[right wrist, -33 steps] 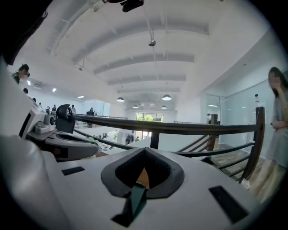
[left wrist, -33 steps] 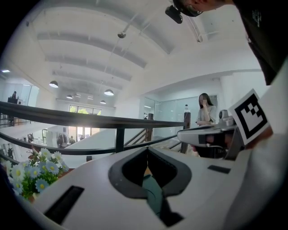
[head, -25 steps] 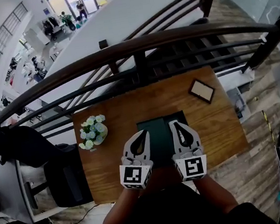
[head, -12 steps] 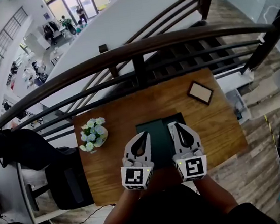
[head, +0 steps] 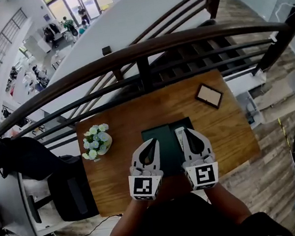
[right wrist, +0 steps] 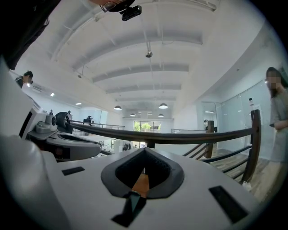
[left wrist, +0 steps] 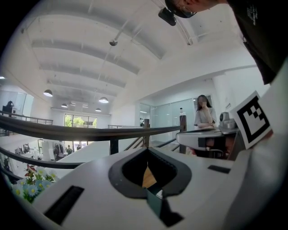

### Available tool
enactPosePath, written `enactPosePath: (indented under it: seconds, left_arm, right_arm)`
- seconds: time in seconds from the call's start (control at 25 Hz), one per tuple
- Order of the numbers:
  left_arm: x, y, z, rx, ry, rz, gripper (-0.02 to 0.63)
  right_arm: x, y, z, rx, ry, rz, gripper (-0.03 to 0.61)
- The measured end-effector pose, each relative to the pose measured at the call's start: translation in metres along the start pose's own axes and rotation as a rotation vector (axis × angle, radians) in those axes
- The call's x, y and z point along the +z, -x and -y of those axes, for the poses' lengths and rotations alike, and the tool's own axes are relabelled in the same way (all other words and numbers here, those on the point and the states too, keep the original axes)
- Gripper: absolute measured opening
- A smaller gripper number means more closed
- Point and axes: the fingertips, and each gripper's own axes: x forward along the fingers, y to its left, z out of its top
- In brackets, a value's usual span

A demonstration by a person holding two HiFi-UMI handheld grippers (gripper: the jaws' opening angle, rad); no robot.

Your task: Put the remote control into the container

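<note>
We hold two grippers, left (head: 150,141) and right (head: 186,131), both closed on nothing, above one dark container (head: 165,142). One pale remote control (head: 179,136) lies at its right side. One flower pot (head: 96,141) and one frame (head: 209,95) share the table (head: 131,119).

I see my white plastic left gripper (head: 151,141) and right gripper (head: 185,131), each with a dark teardrop cut-out and a black-and-white marker cube (head: 145,186); I'm wearing a black printed shirt (head: 186,228).

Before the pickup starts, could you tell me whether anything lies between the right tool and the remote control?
Nothing visible does. The pale remote control lies just left of the shut right tool, at the right part of the dark green container. The flowers and the picture frame stand well aside.
</note>
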Motion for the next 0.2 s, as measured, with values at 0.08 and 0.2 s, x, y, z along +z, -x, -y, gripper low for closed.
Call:
enactPosePath:
  seconds: [0.08, 0.2]
  left_arm:
    - [0.0009, -0.0008, 0.003, -0.006, 0.001, 0.006, 0.008]
    - [-0.0029, -0.0017, 0.0049, -0.007, -0.001, 0.0, 0.008]
  right_arm:
    - [-0.0022, 0.0012, 0.0011, 0.001, 0.005, -0.008, 0.029]
    - [-0.0048, 0.0017, 0.0014, 0.003, -0.005, -0.011, 0.029]
